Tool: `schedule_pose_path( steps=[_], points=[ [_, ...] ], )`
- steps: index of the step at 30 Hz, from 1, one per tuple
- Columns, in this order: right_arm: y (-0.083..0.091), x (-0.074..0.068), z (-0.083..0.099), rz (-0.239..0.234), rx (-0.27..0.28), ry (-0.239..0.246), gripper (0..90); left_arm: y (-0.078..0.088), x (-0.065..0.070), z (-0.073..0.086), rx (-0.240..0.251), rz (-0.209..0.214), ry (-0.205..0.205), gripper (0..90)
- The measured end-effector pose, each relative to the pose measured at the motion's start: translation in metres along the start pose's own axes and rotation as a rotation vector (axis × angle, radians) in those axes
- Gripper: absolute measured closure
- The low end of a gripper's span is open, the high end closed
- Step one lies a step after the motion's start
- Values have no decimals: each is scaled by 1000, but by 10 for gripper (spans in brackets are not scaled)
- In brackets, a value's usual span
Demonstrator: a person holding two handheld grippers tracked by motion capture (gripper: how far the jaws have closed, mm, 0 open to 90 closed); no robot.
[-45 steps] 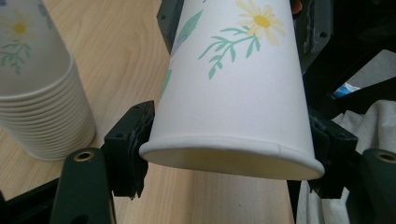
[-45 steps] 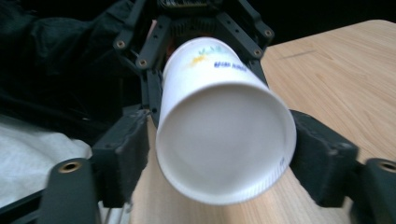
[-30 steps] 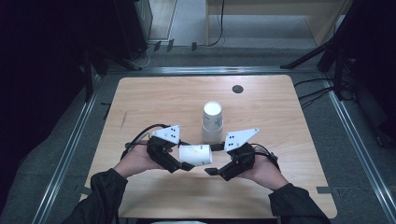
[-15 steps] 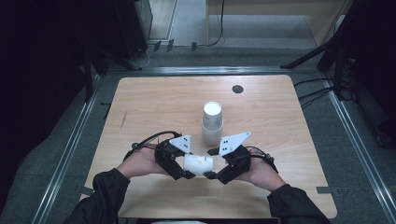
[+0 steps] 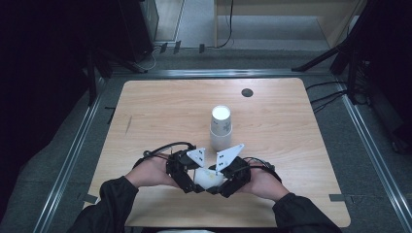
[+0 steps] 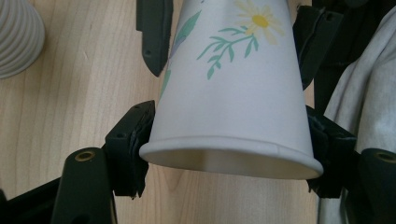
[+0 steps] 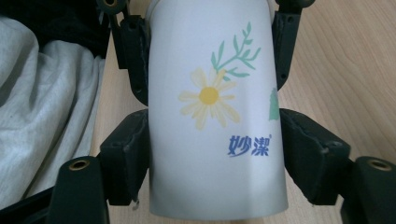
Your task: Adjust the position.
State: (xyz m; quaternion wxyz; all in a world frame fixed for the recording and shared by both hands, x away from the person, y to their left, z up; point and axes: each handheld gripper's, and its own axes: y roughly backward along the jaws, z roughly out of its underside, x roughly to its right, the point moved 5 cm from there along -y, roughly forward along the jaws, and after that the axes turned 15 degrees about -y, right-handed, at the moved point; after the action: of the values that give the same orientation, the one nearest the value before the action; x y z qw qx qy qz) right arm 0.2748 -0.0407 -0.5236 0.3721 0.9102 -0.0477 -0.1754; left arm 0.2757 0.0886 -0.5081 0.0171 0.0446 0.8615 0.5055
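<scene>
A white paper cup (image 5: 208, 178) printed with a daisy lies on its side just above the table's front edge, held between both grippers. My left gripper (image 5: 195, 181) is shut on the cup's rim end; in the left gripper view the cup (image 6: 233, 93) fills the gap between the jaws of my left gripper (image 6: 229, 145). My right gripper (image 5: 221, 183) is shut on the base end, and the right gripper view shows the cup (image 7: 215, 121) pinched on both sides by my right gripper (image 7: 217, 156). Each view also shows the other gripper's jaws farther along the cup.
A stack of upside-down white cups (image 5: 221, 127) stands at the middle of the wooden table (image 5: 160, 111), beyond the grippers; its ribbed side (image 6: 17, 37) shows in the left gripper view. A dark round hole (image 5: 247, 92) sits near the far edge. A grey sleeve (image 7: 42, 107) is close by.
Both hands have drawn back toward the table's front edge and come together. The right gripper, apart from the cup a second ago, now grips its base end.
</scene>
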Motion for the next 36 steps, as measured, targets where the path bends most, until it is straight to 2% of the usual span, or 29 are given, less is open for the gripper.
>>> schedule_pose_path(
  steps=[5,9,10,12,13,14,15,16,17,18,20,21,23,25,26,29,30,36],
  points=[
    [0,-1,1,-1,-12,4,351,-1,0,1,-5,1,-9,282],
    [1,-1,0,10,-13,9,348,0,-2,2,21,-18,-19,259],
    [4,0,-1,20,4,9,343,3,-4,2,51,-47,-8,228],
    [9,2,-3,29,18,6,342,6,-6,3,61,-61,2,178],
    [9,2,-3,29,18,6,342,9,-8,4,78,-72,6,178],
    [15,5,-3,39,43,-1,341,15,-11,5,122,-78,38,150],
    [15,5,-3,39,43,-1,341,15,-11,5,122,-78,38,135],
    [22,7,-5,46,75,-5,340,18,-13,5,136,-78,49,132],
    [22,7,-5,46,75,-5,340,21,-14,6,152,-89,55,132],
    [30,10,-6,48,108,-20,340,25,-15,6,178,-99,63,128],
    [36,11,-6,47,134,-30,339,29,-16,5,213,-110,71,128],
    [36,11,-6,47,134,-30,339,29,-16,5,213,-110,71,129],
    [45,14,-7,49,179,-48,338,35,-16,3,272,-113,75,129],
    [47,15,-8,48,194,-50,338,37,-17,2,284,-111,77,131],
    [51,16,-9,40,216,-66,337,38,-17,1,308,-105,92,131],
    [53,16,-10,25,236,-74,337,40,-17,2,322,-108,96,137],
    [54,16,-10,26,241,-77,337,41,-17,2,342,-105,118,149],
    [57,15,-15,-8,280,-95,336,42,-15,0,369,-99,119,158]
  ],
)
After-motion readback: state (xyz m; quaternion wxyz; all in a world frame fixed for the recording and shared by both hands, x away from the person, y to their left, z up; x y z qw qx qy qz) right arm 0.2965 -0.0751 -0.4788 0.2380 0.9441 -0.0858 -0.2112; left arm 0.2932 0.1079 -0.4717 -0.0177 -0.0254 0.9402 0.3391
